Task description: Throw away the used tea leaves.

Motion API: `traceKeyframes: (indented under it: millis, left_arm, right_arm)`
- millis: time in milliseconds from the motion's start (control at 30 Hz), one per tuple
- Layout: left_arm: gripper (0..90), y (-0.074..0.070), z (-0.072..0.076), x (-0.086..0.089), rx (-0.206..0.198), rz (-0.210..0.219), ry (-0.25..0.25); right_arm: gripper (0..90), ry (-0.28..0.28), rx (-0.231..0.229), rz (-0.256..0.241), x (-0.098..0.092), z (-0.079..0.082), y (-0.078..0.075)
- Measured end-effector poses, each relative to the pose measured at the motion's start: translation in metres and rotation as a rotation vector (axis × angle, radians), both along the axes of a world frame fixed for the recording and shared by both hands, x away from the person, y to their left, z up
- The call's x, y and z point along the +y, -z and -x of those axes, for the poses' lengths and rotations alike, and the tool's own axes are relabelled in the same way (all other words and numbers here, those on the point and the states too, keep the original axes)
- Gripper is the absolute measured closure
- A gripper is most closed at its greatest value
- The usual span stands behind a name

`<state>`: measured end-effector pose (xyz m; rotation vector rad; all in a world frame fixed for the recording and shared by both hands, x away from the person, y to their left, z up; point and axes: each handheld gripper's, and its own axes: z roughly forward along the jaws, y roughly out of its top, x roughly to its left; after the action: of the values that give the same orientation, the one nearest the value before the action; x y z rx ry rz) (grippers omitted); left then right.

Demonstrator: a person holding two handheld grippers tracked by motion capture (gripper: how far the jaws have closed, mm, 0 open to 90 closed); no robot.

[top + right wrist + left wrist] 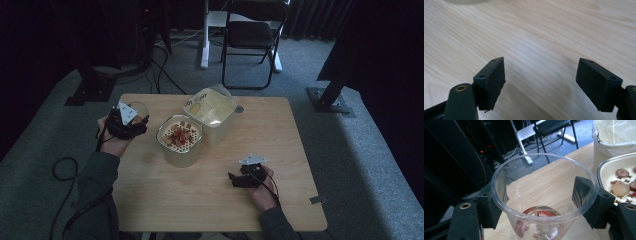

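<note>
My left gripper (137,116) is shut on a clear plastic cup (544,197) near the table's far left corner; the cup (138,109) holds a few red and pale pieces at its bottom. Both black pads (584,192) press the cup's wall from the sides. Just right of it stands a cream tub (180,141) topped with red pieces and small brown bits, seen also as the tub rim (614,165). Behind that tub stands a second tub (211,114) lined with clear plastic. My right gripper (231,179) rests open over bare wood at the front right, its pads (491,80) wide apart.
The wooden table (210,200) has free room across its front and right side. A small grey tag (318,200) lies at the front right edge. A black folding chair (252,37) and stand legs sit on the carpet beyond the table. Cables trail at the left.
</note>
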<state>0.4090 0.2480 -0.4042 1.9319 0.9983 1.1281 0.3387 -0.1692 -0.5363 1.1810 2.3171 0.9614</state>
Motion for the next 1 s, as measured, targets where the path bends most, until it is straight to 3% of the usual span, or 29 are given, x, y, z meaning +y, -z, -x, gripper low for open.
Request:
traceKeyframes:
  millis: [200,233,367,600,1000]
  left_arm:
    - [28.5,-0.005,-0.003,-0.004,-0.003,-0.033,0.008]
    - [28.5,-0.009,-0.004,-0.007,-0.007,-0.064,0.013]
    - [28.5,-0.012,-0.006,-0.012,-0.019,-0.110,0.015]
    - [28.5,-0.016,-0.006,-0.024,-0.045,-0.208,0.024]
    - [29.0,-0.026,-0.006,-0.037,-0.059,-0.330,0.048]
  right_arm:
    - [22.3,0.033,0.000,-0.006,-0.017,0.004,0.005]
    - [22.0,0.053,0.009,-0.011,-0.023,0.005,0.008]
    - [21.8,0.069,0.010,-0.015,-0.031,0.005,0.010]
    - [21.3,0.072,0.000,-0.021,-0.034,0.005,0.011]
    - [21.1,0.067,-0.013,-0.033,-0.036,0.006,0.013]
